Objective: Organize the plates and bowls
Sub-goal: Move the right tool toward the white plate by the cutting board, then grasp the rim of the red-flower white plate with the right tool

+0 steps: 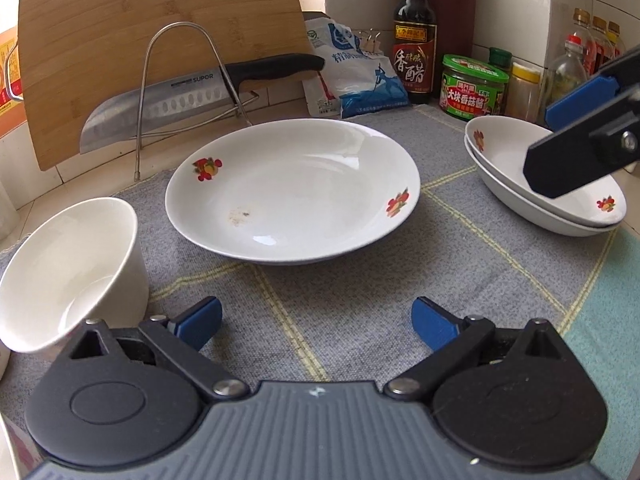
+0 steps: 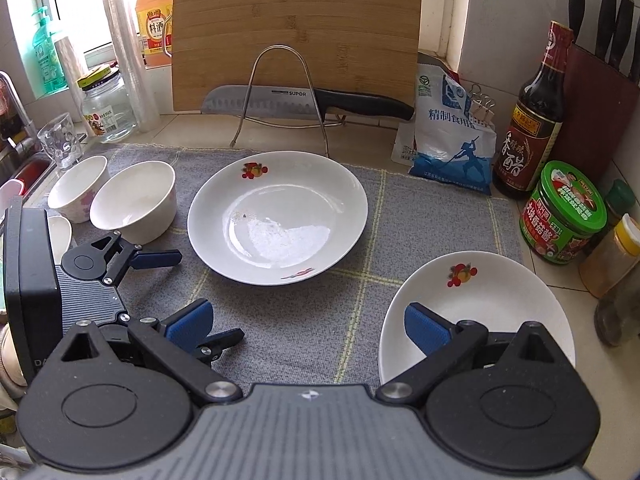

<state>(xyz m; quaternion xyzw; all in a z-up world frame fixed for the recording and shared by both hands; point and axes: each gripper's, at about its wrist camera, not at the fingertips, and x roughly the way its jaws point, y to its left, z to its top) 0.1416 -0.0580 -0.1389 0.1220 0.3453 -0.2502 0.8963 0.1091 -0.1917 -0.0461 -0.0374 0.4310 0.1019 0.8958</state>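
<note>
Left gripper (image 1: 316, 322) low over the grey checked mat (image 1: 344, 292), blue-padded fingers (image 1: 200, 320) spread wide, nothing between them. Large white plate (image 1: 292, 192) with fruit motifs sits mid-mat, a small brown smudge on its inner surface. Plain white bowl (image 1: 68, 264) at near left, just beside the left finger, tilted in view. At right, two stacked floral plates (image 1: 544, 196); right gripper (image 1: 560, 136) reaches in over their rim, contact unclear. Behind: knife (image 1: 180, 100) resting on a wire rack (image 1: 180, 92) against a bamboo cutting board (image 1: 152, 32); salt bag (image 1: 356, 76), vinegar bottle (image 1: 414, 40), green-lidded jar (image 1: 474, 86) along the tabletop's back edge.
</note>
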